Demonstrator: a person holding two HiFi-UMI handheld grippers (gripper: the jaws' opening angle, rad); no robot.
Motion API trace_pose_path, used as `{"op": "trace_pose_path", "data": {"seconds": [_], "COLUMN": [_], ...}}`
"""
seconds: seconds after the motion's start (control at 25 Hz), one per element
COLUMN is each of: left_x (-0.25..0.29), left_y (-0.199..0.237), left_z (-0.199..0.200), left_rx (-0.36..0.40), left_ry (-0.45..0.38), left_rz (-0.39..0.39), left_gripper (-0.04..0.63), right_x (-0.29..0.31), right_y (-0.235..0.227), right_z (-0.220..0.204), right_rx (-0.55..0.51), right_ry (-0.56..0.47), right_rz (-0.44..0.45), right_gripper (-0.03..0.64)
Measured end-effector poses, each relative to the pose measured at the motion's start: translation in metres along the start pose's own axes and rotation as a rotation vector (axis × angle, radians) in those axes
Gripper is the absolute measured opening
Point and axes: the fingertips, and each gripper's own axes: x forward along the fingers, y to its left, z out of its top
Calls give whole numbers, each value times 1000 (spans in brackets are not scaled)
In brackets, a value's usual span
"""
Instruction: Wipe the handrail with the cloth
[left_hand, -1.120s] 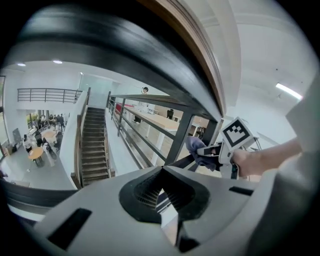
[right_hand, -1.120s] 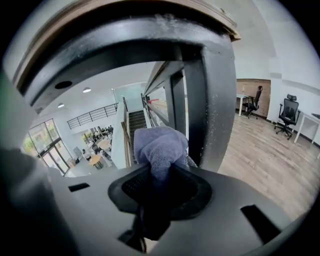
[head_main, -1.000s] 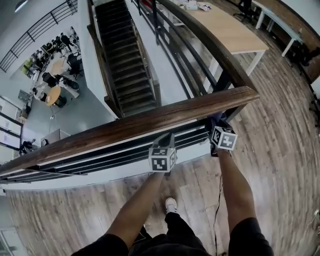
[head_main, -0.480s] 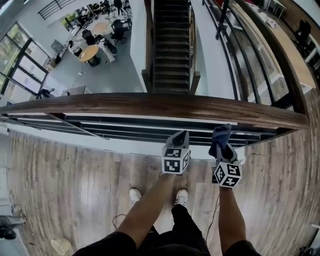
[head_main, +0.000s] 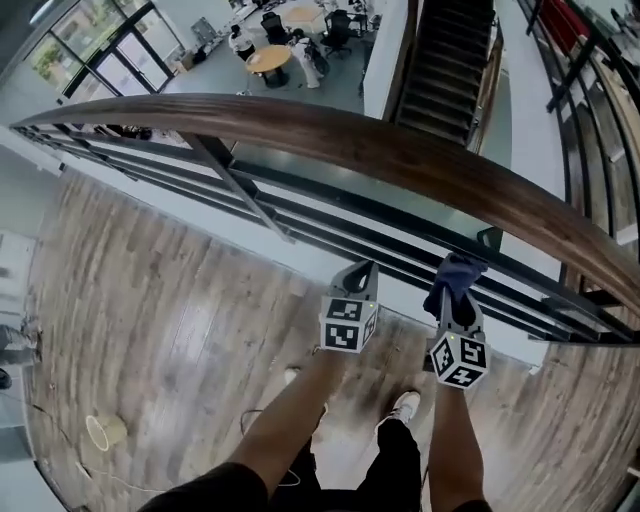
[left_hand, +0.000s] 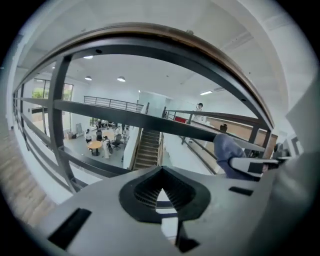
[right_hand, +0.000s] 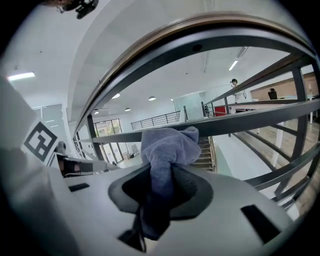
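Observation:
The brown wooden handrail (head_main: 400, 160) arcs from upper left to the right edge in the head view, over dark metal bars (head_main: 330, 235). My right gripper (head_main: 452, 292) is shut on a bunched blue-grey cloth (head_main: 456, 272) and hangs below and on the near side of the rail, not touching it. In the right gripper view the cloth (right_hand: 167, 145) bulges out of the shut right gripper (right_hand: 161, 172), with the handrail (right_hand: 200, 26) curving overhead. My left gripper (head_main: 360, 270) is beside it to the left, shut and holding nothing (left_hand: 161, 176); the cloth (left_hand: 226, 150) shows at its right.
Past the railing lie an open drop, a staircase (head_main: 440, 70) and a lower floor with round tables (head_main: 268, 62) and people. I stand on wood flooring (head_main: 150, 300). A roll of tape (head_main: 104, 431) and a thin cable lie at lower left.
The view has swung left along the rail, away from the corner post. Both grippers now sit lower, farther from the handrail. The cloth stays in the right gripper.

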Motion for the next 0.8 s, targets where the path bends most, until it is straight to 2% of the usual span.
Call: {"op": "trace_pose_path", "data": {"seconds": [0.2,0.4,0.48,0.64,0.8], "left_x": [-11,-18,-28,-45,-24], "left_y": [138,264,296,327,384], "left_z": [-1,-6,-8,6,-5], "left_rx": [-15,36,35,27,-17], "left_ry": [-72,-151,-167,-198,-200], "left_rz": [63,96,89,107,138], "left_gripper": [-2,-2,-2,-2,-2], "right_x": [85,168,189,210,269], "right_y": [110,226,266,319,358], "right_z": [-30,-67,-74,-55,-68], "right_rx": [-33,-82,-83,-104,-164], "right_ry": [-18,-30,-38,-38,-9], "right_rz": [45,85,95,118,161], "right_gripper": [98,98,98,98,98]}}
